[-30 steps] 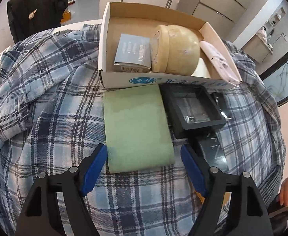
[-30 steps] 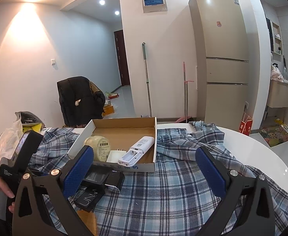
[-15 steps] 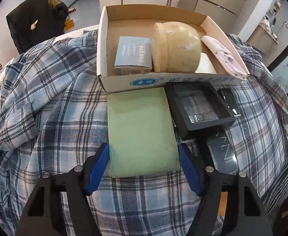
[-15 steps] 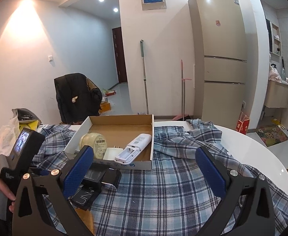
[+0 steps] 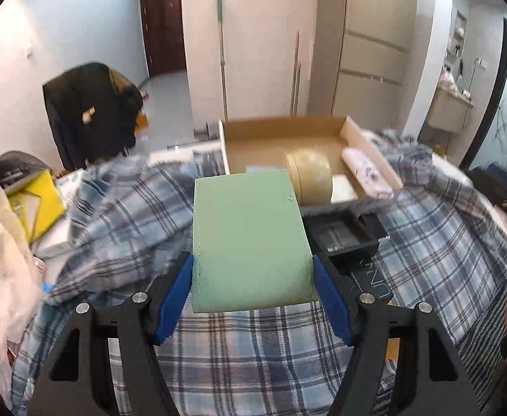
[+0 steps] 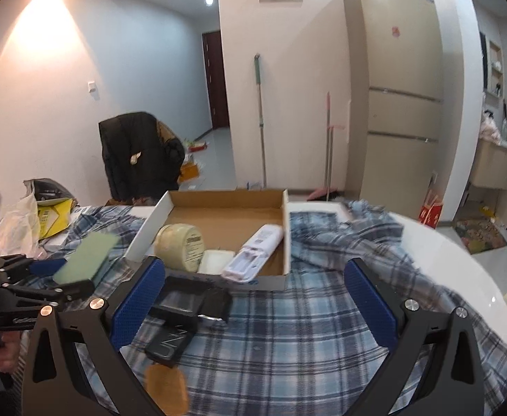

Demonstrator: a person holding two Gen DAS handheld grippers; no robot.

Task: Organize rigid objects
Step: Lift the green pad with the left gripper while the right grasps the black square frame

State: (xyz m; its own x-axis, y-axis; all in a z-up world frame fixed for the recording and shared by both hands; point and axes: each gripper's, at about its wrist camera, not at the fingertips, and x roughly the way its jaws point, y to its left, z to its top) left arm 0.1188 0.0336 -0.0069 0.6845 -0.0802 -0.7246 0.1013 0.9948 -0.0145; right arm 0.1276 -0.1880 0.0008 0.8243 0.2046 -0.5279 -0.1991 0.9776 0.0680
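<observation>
My left gripper point(image 5: 253, 291) is shut on a pale green flat block point(image 5: 246, 235) and holds it lifted above the plaid cloth, in front of the open cardboard box point(image 5: 281, 131). The block also shows in the right wrist view point(image 6: 87, 256), held by the left gripper point(image 6: 45, 270). The box point(image 6: 225, 201) holds a cream round jar point(image 6: 180, 246), a white remote point(image 6: 257, 253) and a small white box point(image 6: 215, 261). My right gripper point(image 6: 253, 301) is open and empty, low over the cloth in front of the box.
A black tray point(image 6: 184, 301), a black case point(image 6: 168, 343) and an orange flat piece point(image 6: 166, 381) lie on the plaid cloth point(image 6: 288, 339) before the box. A yellow bag and plastic bags point(image 5: 28, 201) sit at the left. The white round table edge point(image 6: 461, 260) is at the right.
My left gripper closed on the green block and lifted it off the cloth, tilting up so the view now looks across the room. The right gripper barely moved.
</observation>
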